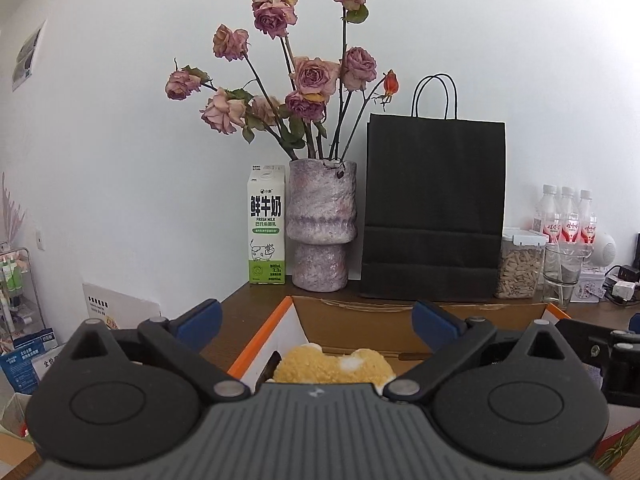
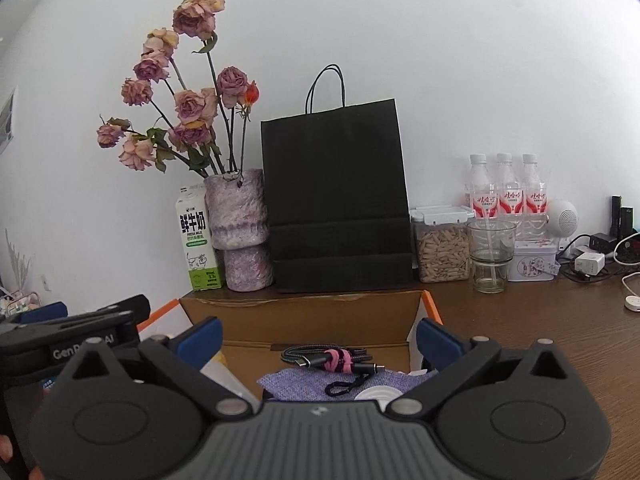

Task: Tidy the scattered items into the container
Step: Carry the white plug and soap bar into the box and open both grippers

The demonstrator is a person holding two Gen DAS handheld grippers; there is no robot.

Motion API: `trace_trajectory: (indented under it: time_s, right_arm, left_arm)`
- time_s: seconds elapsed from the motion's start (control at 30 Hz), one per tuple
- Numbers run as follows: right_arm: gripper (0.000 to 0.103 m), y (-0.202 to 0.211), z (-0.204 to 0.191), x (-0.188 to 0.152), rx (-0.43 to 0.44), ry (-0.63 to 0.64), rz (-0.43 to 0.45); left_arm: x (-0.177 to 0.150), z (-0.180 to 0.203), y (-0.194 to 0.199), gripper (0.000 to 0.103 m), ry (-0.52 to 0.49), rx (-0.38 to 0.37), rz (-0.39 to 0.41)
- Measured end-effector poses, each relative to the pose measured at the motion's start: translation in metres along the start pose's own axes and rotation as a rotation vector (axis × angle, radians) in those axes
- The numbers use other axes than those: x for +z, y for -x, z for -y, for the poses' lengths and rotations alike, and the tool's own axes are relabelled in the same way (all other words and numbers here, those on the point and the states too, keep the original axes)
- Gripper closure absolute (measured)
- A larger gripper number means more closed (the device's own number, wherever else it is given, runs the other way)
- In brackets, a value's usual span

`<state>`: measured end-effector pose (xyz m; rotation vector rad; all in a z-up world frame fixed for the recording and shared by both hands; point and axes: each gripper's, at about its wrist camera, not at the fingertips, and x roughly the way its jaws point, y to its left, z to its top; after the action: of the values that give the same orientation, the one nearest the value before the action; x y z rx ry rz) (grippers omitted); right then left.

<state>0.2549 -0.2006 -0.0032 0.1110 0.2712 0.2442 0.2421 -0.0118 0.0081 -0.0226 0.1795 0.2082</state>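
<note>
Your left claw stands wide apart over the cardboard box on the counter, a yellow plush toy lying below, untouched. Your right claw is also spread, empty, above the bundled cable on purple cloth inside.

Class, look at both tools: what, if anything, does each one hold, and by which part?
Nothing. The left tool and right tool both stand open and empty.
</note>
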Motion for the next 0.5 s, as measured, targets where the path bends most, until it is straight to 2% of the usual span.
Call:
trace_trajectory:
  time_s: [0.5]
  right_arm:
    - [0.0, 0.0079, 0.0012, -0.0038, -0.022, -0.006, 0.004]
  left_arm:
    - [-0.0056, -0.002, 0.0016, 0.0, -0.011, 0.01, -0.01]
